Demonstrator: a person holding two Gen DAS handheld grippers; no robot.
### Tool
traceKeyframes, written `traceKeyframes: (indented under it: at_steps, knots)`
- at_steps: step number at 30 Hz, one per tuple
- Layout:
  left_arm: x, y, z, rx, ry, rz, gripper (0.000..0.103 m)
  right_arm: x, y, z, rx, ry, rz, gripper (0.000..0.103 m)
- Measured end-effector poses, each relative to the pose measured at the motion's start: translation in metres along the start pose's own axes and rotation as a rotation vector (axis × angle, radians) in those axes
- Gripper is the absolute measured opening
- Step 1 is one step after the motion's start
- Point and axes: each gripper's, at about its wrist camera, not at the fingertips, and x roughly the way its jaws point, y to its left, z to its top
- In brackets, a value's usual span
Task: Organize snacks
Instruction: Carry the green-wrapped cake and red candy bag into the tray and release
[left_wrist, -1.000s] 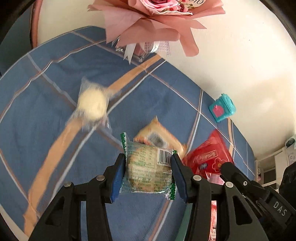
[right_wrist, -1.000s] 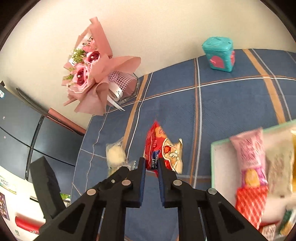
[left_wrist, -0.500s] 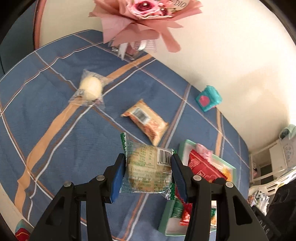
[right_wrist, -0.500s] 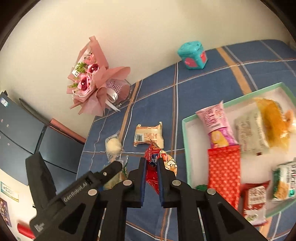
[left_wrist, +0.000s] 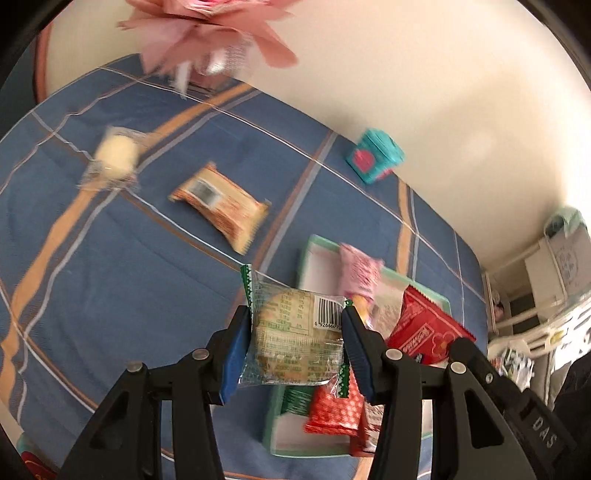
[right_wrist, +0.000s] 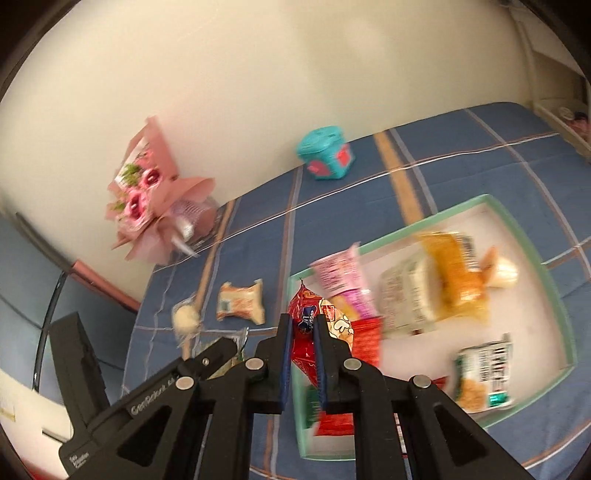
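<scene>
Two grippers each carry a packet. The left gripper (left_wrist: 295, 343) is clamped on a clear green-edged pastry packet (left_wrist: 293, 341), low in the frame's centre, over the near-left corner of the green tray (left_wrist: 304, 254). The right gripper (right_wrist: 303, 354) is squeezed nearly together on a red snack bag (right_wrist: 304, 321) at lower centre, over the tray's left rim (right_wrist: 295, 369). An orange wrapped cake (left_wrist: 221, 206) and a pale bun (left_wrist: 112, 157) lie on the blue plaid cloth (left_wrist: 110, 277), upper left.

A home, by the look of it: a plaid-clothed bench (right_wrist: 461, 147) against a cream wall, a pink bouquet (right_wrist: 147, 206), a teal tin (right_wrist: 327, 153).
</scene>
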Motion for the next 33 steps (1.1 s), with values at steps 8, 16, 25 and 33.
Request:
traceKeyframes:
  at_steps: [8,16,25,33]
  knots:
    - [0.021,-0.05,-0.024,0.124,0.069,-0.037,0.051,-0.023,-0.052,0.013,0.087,-0.047,-0.099,0.012]
    - [0.039,-0.085,-0.045,0.232,0.109,-0.057,0.052,-0.036,-0.089,0.018,0.14,-0.062,-0.178,0.012]
    - [0.048,-0.092,-0.044,0.265,0.117,-0.057,0.052,-0.029,-0.093,0.016,0.144,-0.028,-0.198,0.013]
    - [0.039,-0.08,-0.033,0.244,0.098,-0.025,0.06,-0.025,-0.088,0.014,0.111,-0.003,-0.231,0.015]
